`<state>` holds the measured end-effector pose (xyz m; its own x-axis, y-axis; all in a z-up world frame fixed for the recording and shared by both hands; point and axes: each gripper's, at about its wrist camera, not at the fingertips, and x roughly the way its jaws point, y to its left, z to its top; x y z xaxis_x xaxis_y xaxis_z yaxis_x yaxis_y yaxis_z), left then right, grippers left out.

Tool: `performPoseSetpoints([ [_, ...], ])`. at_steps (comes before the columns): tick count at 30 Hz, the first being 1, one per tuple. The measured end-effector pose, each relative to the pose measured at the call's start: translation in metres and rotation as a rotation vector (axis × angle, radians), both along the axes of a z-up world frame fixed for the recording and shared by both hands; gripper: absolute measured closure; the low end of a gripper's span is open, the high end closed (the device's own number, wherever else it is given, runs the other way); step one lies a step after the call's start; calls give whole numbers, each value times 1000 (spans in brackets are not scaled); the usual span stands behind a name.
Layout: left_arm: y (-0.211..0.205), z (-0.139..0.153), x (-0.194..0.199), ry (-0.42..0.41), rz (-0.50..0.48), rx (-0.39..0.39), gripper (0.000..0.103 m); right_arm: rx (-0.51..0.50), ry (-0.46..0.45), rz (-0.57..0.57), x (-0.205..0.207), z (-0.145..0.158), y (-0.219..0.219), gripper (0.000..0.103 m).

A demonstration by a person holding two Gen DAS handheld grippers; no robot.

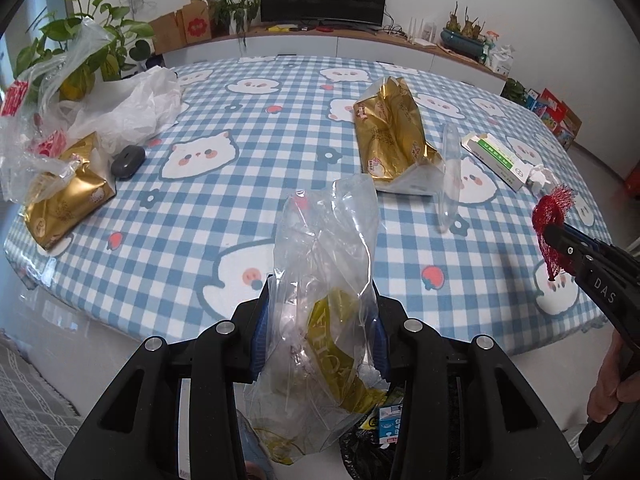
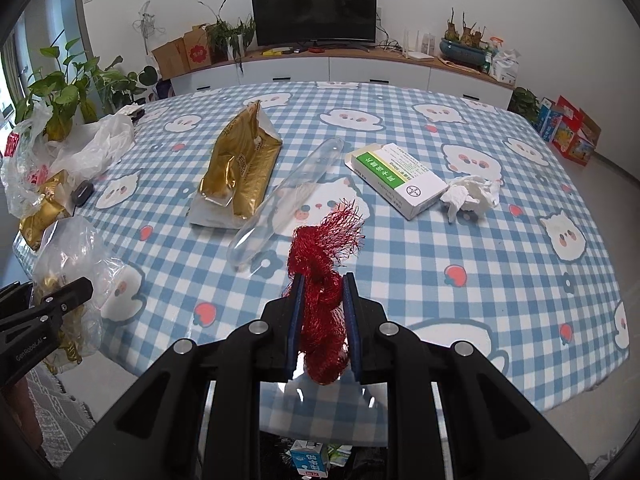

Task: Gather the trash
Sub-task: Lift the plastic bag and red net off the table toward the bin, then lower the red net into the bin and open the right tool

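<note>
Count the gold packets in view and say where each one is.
3. One gold packet lies mid-table beside the clear tube; one sits at the table's left edge under plastic bags; one is inside the clear bag in the left tool. More may be hidden.

"DAS" in white on the black arm of the right hand-held gripper (image 1: 558, 236) | "GenROBOLAI" on the arm of the left hand-held gripper (image 2: 86, 286) | green-and-white carton (image 2: 400, 178), right of the gold packet (image 2: 240, 164): print too small to read
</note>
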<state>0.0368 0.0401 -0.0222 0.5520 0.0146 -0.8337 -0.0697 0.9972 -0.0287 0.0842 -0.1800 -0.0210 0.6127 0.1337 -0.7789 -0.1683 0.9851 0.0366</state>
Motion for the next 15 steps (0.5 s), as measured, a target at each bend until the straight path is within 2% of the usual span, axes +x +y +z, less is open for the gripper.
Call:
performPoseSetpoints([
  [8, -5, -10, -48, -13, -11, -13, 63, 4, -2, 17, -46, -2, 1, 85],
  [15, -3, -36, -86, 13, -21, 2, 64, 32, 5, 15, -83, -6, -7, 85],
])
